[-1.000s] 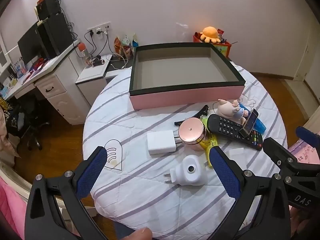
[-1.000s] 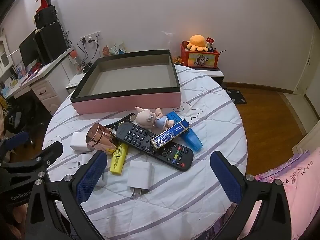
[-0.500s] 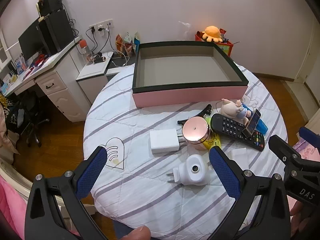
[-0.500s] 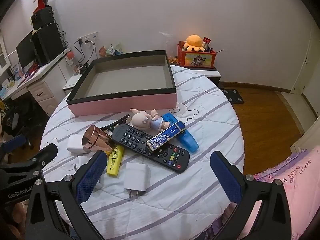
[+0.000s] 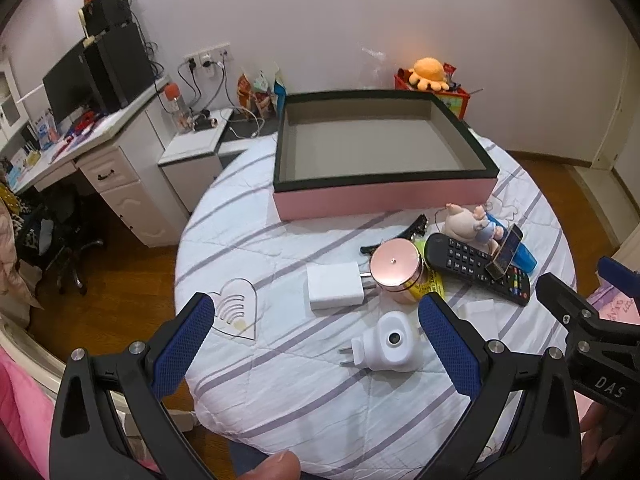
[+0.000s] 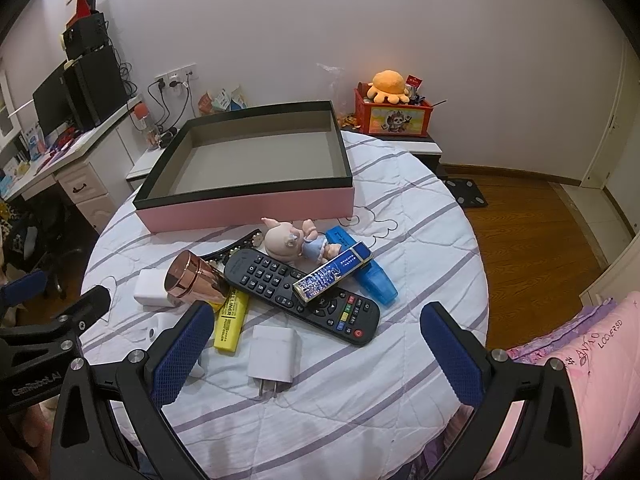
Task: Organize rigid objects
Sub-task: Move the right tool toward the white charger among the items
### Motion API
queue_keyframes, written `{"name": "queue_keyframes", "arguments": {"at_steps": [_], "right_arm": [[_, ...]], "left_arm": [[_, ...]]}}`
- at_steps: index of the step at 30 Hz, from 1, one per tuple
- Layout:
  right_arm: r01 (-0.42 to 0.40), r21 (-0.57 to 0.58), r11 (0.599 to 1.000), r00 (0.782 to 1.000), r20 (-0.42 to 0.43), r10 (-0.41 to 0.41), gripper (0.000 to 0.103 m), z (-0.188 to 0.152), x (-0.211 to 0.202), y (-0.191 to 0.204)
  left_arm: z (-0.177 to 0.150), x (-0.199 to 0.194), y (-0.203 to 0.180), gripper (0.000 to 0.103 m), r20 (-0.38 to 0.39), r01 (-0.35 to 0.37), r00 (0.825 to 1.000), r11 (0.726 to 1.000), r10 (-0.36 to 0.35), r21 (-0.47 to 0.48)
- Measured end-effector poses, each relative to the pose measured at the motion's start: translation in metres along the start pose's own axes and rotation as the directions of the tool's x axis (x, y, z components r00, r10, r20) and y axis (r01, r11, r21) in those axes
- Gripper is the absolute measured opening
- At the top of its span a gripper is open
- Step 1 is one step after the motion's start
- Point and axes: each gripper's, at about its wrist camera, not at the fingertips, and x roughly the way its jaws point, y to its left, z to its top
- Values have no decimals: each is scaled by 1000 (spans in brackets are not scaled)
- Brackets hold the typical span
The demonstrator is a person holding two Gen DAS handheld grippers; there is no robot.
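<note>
An empty pink box with a black rim (image 5: 384, 196) (image 6: 248, 208) stands at the back of the round table. In front of it lie a black remote (image 6: 304, 292) (image 5: 476, 268), a pig doll (image 6: 288, 240), a blue lighter (image 6: 334, 272), a blue case (image 6: 368, 276), a rose-gold cup (image 6: 192, 278) (image 5: 396, 270), a yellow highlighter (image 6: 230, 316), a black hair clip (image 5: 400, 236) and white plugs (image 6: 274, 354) (image 5: 334, 290) (image 5: 390, 344). My left gripper (image 5: 316, 340) and my right gripper (image 6: 310, 344) are both open, empty, and held above the table's near edge.
The table has a white striped cover (image 5: 260, 240). A desk with monitor (image 5: 80, 92) stands left. A red box with an orange plush (image 6: 390, 114) sits behind the table. Pink bedding (image 6: 592, 360) lies at right. Wooden floor (image 6: 528, 232) surrounds the table.
Both grippers have drawn back and risen slightly, so the table and objects sit a bit farther off. Nothing on the table has moved. Both grippers stay open.
</note>
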Motion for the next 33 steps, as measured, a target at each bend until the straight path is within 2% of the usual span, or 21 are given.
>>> {"name": "queue_keyframes", "arguments": {"at_steps": [33], "right_arm": [[11, -20, 1000, 998, 63, -10, 103, -9, -34, 14]], "left_arm": [[-16, -29, 12, 103, 40, -8, 999, 1000, 9, -29]]}}
